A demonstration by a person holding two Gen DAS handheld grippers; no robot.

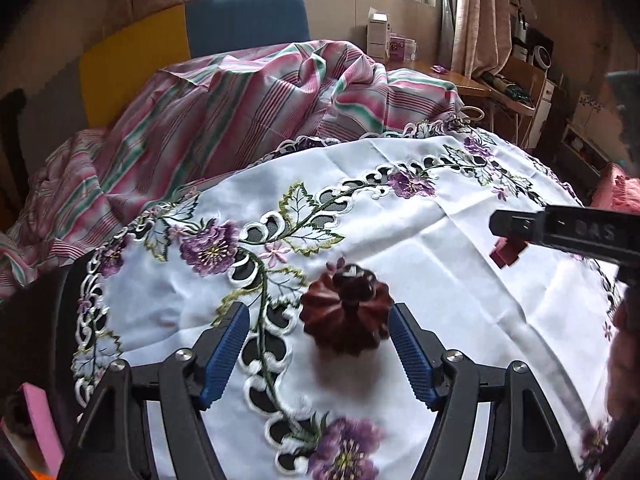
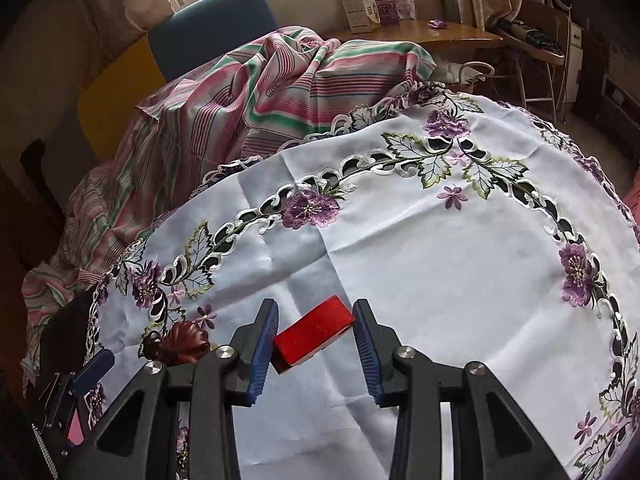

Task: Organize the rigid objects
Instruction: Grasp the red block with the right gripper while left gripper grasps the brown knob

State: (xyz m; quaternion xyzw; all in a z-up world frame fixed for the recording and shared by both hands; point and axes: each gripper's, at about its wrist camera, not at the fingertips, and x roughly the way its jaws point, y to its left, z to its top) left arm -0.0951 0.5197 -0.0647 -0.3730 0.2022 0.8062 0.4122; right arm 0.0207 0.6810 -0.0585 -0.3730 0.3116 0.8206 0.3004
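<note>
A dark red-brown ridged wooden piece [image 1: 346,314] rests on the white embroidered tablecloth [image 1: 420,264], between the blue pads of my left gripper [image 1: 318,316]. The right pad is at its edge and the left pad stands well clear of it, so the jaws are open. My right gripper [image 2: 316,308] is shut on a red rectangular block [image 2: 314,334], held a little above the cloth. In the left wrist view that right gripper [image 1: 508,226] reaches in from the right with the red block [image 1: 506,254] under it. The wooden piece [image 2: 180,344] also shows at the lower left of the right wrist view.
A heap of pink and green striped cloth [image 1: 240,120] lies just beyond the table's far edge, in front of a blue chair back [image 1: 248,20]. A wooden desk with boxes [image 2: 400,32] stands at the back right. A pink block [image 1: 40,428] sits at the lower left.
</note>
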